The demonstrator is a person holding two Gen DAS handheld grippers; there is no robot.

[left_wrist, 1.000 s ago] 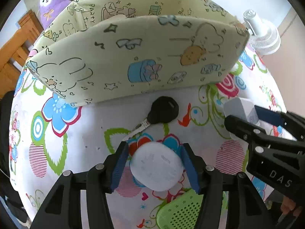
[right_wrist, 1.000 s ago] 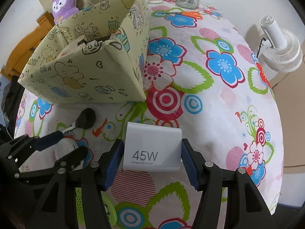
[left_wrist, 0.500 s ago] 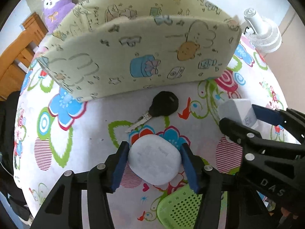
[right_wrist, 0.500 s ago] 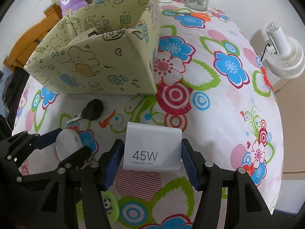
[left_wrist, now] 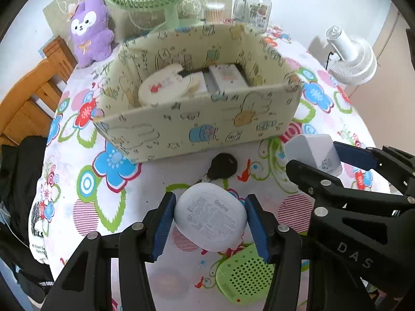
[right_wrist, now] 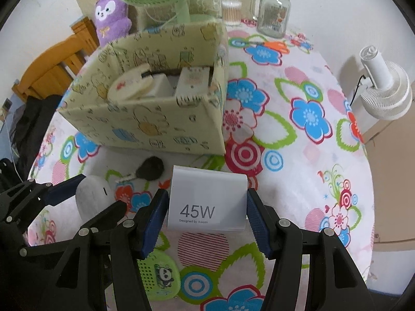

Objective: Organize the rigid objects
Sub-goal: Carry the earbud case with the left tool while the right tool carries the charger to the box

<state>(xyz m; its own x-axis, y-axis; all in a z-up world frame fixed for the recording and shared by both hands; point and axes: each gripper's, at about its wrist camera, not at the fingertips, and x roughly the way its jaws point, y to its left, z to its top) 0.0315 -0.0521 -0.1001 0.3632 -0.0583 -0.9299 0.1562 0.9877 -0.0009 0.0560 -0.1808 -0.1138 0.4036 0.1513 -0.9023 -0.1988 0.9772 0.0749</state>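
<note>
Desk [left_wrist: 324,62] with its flowery cloth sits lower in both views than a second ago, and the yellow cartoon box [left_wrist: 197,127] now shows its inside, with a round tin [left_wrist: 166,88]. Left tongs [left_wrist: 210,223] squeeze a white Redmi earbud case [left_wrist: 211,219], label up, long side across the blue pads. Right tongs [right_wrist: 206,207] squeeze a white 45W charger [right_wrist: 207,199], print facing the camera. Both are lifted. A black key [left_wrist: 223,167] lies by the box, blade pointing left.

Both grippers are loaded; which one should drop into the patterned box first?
Probably left. The left gripper, jaws shut on the white rounded earbud case, faces the cream patterned fabric box head-on; the right gripper, holding the white 45W charger, sits off its corner.
</note>
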